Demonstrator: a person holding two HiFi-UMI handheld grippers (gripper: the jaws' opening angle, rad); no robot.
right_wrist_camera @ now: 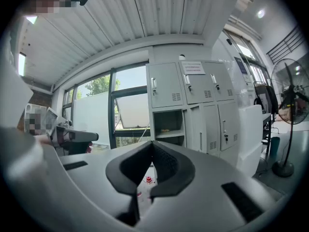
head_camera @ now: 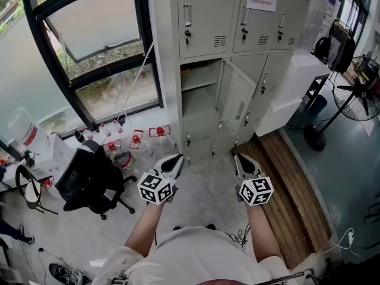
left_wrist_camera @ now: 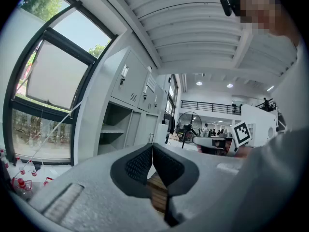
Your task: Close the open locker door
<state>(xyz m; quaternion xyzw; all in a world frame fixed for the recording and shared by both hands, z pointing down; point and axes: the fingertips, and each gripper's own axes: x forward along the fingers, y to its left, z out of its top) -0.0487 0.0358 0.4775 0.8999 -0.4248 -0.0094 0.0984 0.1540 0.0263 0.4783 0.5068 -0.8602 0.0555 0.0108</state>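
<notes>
A grey bank of lockers (head_camera: 237,22) stands ahead of me. In its middle row one compartment (head_camera: 199,91) is open, and its door (head_camera: 236,103) swings out to the right of the opening. Both grippers hang low in front of my body, well short of the lockers. The left gripper (head_camera: 174,161) has its jaws together with nothing between them, and so does the right gripper (head_camera: 241,159). In the left gripper view the shut left gripper (left_wrist_camera: 152,146) points at the open compartment (left_wrist_camera: 113,129). In the right gripper view the right gripper (right_wrist_camera: 152,144) sits below the door (right_wrist_camera: 194,129).
A black office chair (head_camera: 89,183) stands at the left. Several red-capped water jugs (head_camera: 136,140) line the window wall. A white box (head_camera: 294,94) leans by the lockers' right side, over a wooden platform (head_camera: 291,189). A standing fan (head_camera: 359,88) is at far right.
</notes>
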